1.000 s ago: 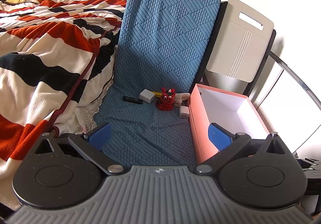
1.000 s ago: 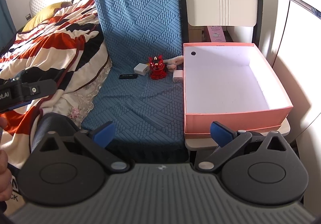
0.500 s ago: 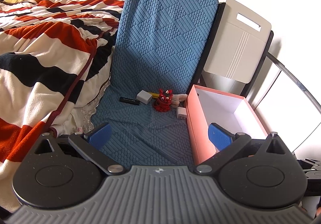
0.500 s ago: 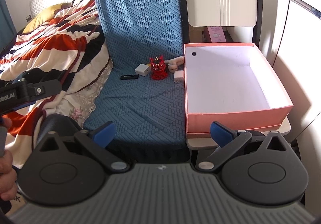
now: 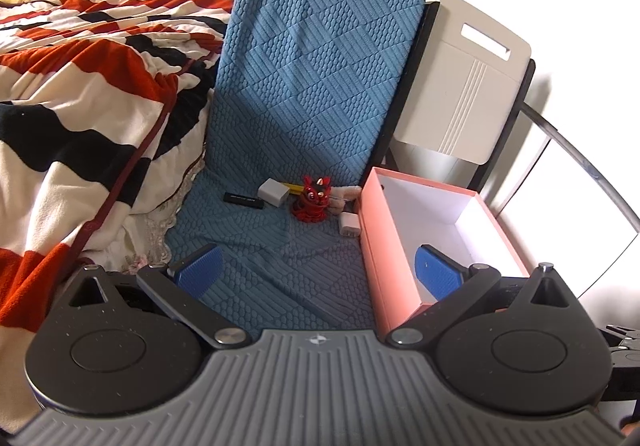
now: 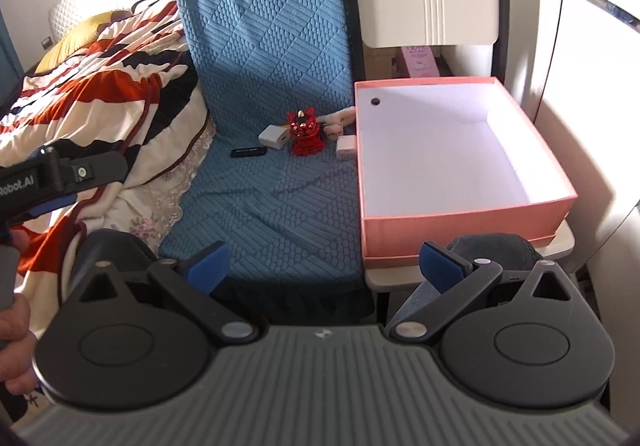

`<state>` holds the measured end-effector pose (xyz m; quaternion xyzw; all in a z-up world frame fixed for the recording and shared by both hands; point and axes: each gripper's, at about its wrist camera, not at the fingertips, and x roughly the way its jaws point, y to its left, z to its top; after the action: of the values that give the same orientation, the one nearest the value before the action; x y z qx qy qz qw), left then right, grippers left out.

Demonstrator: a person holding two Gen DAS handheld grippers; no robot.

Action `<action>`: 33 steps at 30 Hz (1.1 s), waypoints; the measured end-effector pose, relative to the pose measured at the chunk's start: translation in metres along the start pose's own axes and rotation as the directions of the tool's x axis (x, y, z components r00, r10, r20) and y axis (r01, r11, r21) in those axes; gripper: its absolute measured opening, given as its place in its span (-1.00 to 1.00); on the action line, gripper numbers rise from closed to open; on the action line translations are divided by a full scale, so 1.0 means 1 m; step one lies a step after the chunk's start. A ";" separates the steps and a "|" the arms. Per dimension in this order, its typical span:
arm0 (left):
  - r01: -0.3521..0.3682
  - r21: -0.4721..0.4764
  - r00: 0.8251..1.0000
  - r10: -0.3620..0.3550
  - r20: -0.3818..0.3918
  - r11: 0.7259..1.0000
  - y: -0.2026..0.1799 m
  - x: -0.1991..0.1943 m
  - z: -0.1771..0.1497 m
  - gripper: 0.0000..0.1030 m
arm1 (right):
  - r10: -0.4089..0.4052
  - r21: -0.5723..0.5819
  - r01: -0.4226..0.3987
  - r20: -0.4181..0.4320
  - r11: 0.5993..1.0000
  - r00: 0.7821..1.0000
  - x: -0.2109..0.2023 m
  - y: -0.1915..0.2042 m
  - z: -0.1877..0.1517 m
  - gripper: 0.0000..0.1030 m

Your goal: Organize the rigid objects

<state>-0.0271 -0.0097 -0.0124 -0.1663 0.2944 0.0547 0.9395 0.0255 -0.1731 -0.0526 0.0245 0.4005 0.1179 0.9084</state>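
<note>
Beside one pink box (image 6: pixel 460 222): two chargers (image 6: pixel 273 137), one figurine (image 6: pixel 305 134), perhaps more.

The lower half of the blue cushion (image 6: pixel 276 202) lies bare in the frame's centre, giving open passage up to the small items. Those cluster across the middle: a black stick (image 6: pixel 248 152), a white charger (image 6: pixel 273 135), a red figurine (image 6: pixel 305 132) and a white adapter (image 6: pixel 346 147) touching the pink box (image 6: pixel 464 222). The box wall bounds the right; its white inside is open from above. The striped blanket (image 6: pixel 104 102) crowds the left, and the cushion's upright back closes the top.
</note>
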 end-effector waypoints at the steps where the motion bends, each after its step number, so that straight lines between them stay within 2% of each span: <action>1: 0.003 0.001 1.000 -0.003 -0.002 1.000 0.000 0.001 0.000 1.00 | 0.003 0.002 -0.003 0.000 1.000 1.000 0.000 0.000 0.000 1.00; 14: 0.005 0.016 0.999 -0.005 -0.033 1.000 -0.002 0.040 -0.002 1.00 | 0.022 -0.012 -0.022 -0.005 1.000 1.000 0.031 0.003 0.000 1.00; 22: 0.016 0.044 0.999 -0.014 -0.039 0.999 -0.008 0.086 -0.006 1.00 | 0.021 0.009 -0.021 -0.008 1.000 1.000 0.069 -0.003 -0.002 0.92; 33: 0.009 0.039 1.000 -0.008 -0.029 0.999 0.012 0.151 -0.004 1.00 | 0.002 -0.035 -0.004 -0.034 0.999 0.999 0.120 0.000 -0.004 0.87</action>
<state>0.0922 0.0007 -0.1045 -0.1498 0.3082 0.0425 0.9385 0.1009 -0.1454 -0.1417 0.0069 0.4136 0.1267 0.9016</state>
